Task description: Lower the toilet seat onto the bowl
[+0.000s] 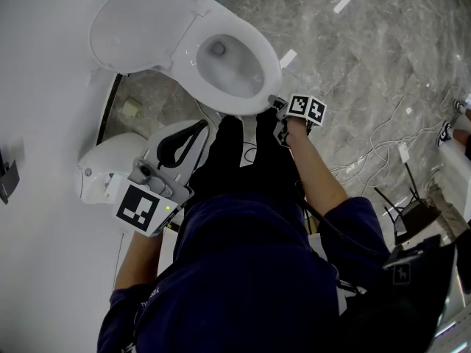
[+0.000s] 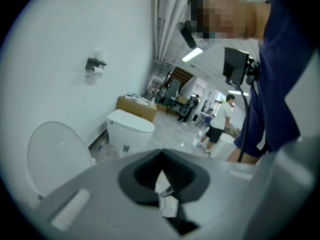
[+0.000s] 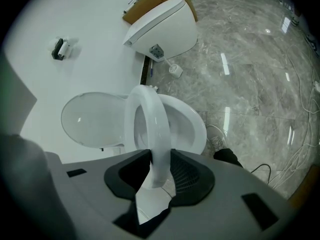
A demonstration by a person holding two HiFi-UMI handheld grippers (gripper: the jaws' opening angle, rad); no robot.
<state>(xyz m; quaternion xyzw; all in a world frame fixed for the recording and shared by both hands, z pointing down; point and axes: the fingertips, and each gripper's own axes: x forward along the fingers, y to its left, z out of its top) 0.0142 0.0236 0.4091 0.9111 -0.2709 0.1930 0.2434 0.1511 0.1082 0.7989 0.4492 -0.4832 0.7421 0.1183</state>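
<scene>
A white toilet (image 1: 221, 57) stands against the wall with its lid (image 1: 140, 24) raised. In the right gripper view the seat ring (image 3: 150, 129) stands tilted, partway between the lid (image 3: 92, 119) and the bowl rim (image 3: 192, 124). My right gripper (image 3: 155, 169) is shut on the seat's front edge, with the ring running between the pads. In the head view this gripper (image 1: 278, 112) sits at the front of the bowl, where the seat (image 1: 272, 68) curves round. My left gripper (image 1: 193, 131) hangs left of my legs, away from the toilet, its jaws (image 2: 160, 156) together on nothing.
A second white toilet (image 1: 110, 168) lies on the floor by the wall to the left. Cables (image 1: 383, 145) trail over the marble floor on the right. A paper holder (image 3: 60, 49) is fixed to the wall. People (image 2: 220, 124) stand far off in the left gripper view.
</scene>
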